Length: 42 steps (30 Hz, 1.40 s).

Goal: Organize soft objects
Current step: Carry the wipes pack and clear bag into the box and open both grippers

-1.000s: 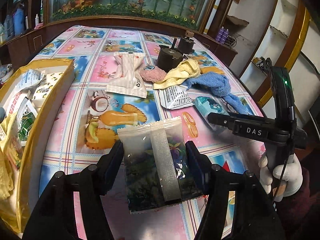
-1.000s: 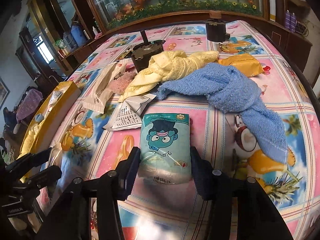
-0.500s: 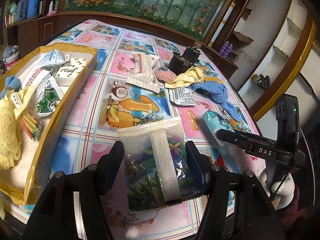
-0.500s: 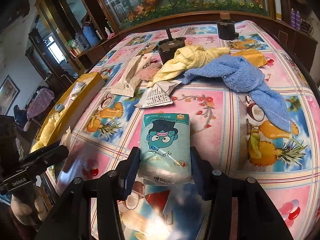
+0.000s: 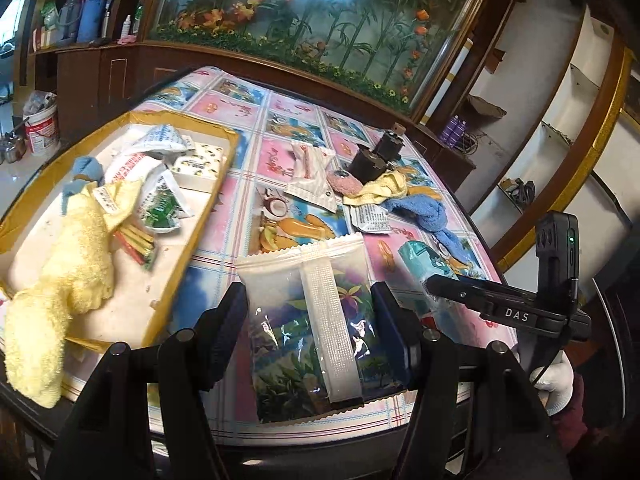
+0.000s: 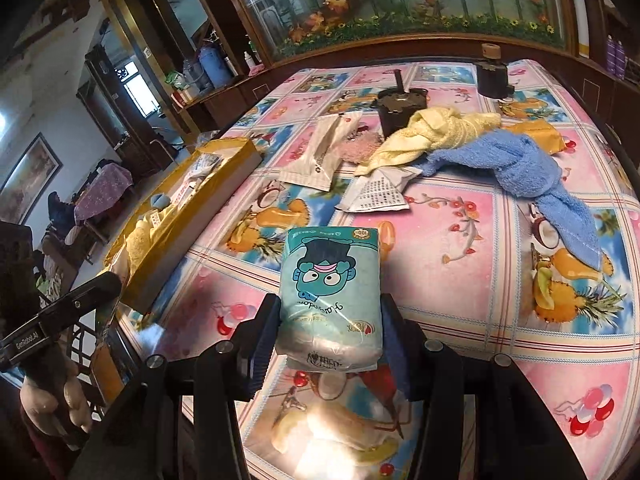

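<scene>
A clear floral-printed plastic packet [image 5: 308, 320], clamped in the left gripper [image 5: 308, 328], and a teal cartoon tissue pack [image 6: 330, 300], clamped in the right gripper [image 6: 330, 336], are now being carried higher above the table's near edge, closer to the yellow cardboard tray [image 5: 216, 196].

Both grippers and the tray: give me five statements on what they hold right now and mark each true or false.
1. The left gripper is shut on a clear floral packet. True.
2. The right gripper is open with nothing in it. False: its jaws clamp the teal cartoon pack.
3. A yellow towel lies in the yellow tray. True.
4. The blue towel lies inside the tray. False: it lies on the tablecloth, touching another yellow cloth.
5. The tray holds only that one towel. False: several packets lie in it too.
</scene>
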Tool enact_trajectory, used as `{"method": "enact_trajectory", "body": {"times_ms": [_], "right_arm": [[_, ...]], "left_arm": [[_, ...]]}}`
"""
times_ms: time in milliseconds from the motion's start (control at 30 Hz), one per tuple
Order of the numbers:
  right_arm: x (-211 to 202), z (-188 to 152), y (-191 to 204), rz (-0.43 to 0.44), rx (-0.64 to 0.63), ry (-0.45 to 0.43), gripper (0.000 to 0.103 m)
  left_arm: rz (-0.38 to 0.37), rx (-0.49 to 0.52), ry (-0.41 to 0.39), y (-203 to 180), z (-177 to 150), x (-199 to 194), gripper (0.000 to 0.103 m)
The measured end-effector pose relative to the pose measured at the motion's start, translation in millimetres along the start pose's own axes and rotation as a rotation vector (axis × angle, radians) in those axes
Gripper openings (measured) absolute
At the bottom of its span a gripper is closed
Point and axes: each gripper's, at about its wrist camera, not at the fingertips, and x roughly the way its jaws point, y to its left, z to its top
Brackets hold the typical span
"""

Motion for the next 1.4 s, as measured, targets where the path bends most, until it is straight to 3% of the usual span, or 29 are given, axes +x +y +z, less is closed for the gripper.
{"method": "enact_trajectory", "body": {"times_ms": [433,833,1167,1400], "right_arm": [[23,29,94,0.167,-0.138,0.014,0.051],[71,63,166,0.232,-0.227,0.036,0.051],[137,97,200,0.190,-0.253,0.065,0.051],[177,112,199,0.125,-0.249,0.091,0.051]], "left_arm": [[0.143,-0.097,-0.099,69,21,-35,0.062],[0.235,-0.032,-0.073,108,75,-6,0.062],[0.260,-0.121,0.036,172,125,61,0.062],[0.279,-0.109,0.078,181,132,87,0.063]]}}
